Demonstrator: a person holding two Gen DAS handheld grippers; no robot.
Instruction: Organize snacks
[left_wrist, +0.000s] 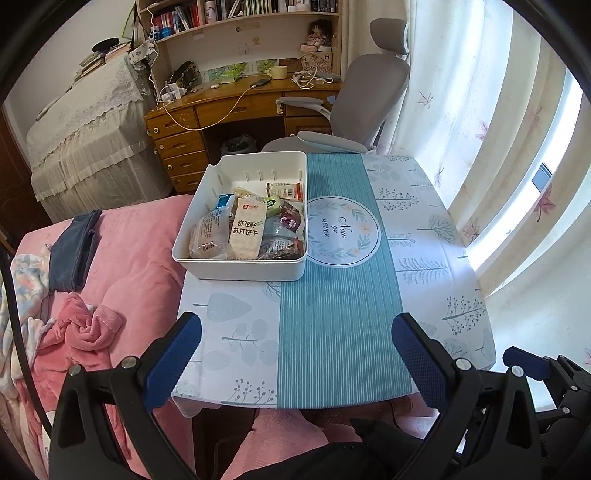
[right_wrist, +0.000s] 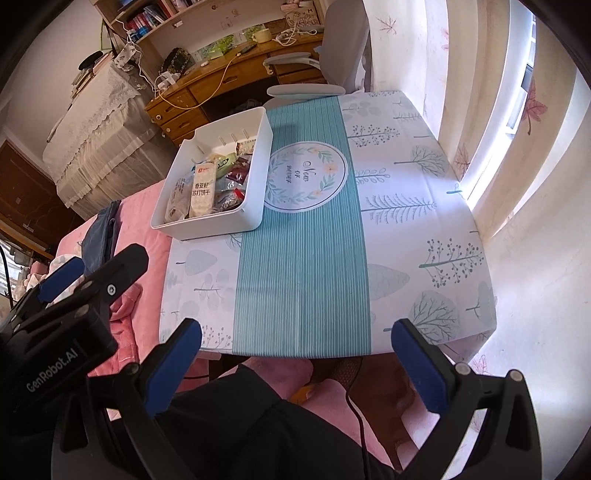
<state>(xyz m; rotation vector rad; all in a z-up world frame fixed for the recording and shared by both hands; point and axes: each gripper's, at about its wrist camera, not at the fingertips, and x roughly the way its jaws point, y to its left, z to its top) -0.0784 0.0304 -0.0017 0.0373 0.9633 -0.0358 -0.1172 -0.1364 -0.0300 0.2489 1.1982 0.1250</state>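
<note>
A white plastic bin (left_wrist: 207, 267) stands on the far left part of the small table; it also shows in the right wrist view (right_wrist: 255, 218). It holds several wrapped snacks, among them a tall beige cracker pack (left_wrist: 246, 229) (right_wrist: 202, 192), a clear-wrapped cake (left_wrist: 208, 236) and dark red packets (left_wrist: 290, 219). My left gripper (left_wrist: 295, 354) is open and empty, held over the table's near edge. My right gripper (right_wrist: 295, 354) is open and empty, just short of the near edge. The left gripper's body (right_wrist: 66, 314) appears at the left of the right wrist view.
The table carries a white and teal cloth (left_wrist: 332, 314) (right_wrist: 303, 277) with a round "Now or never" print. A pink bed (left_wrist: 122, 258) adjoins the left side. A grey office chair (left_wrist: 362, 96) and wooden desk (left_wrist: 229, 107) stand behind. Curtains (left_wrist: 498, 129) hang at right.
</note>
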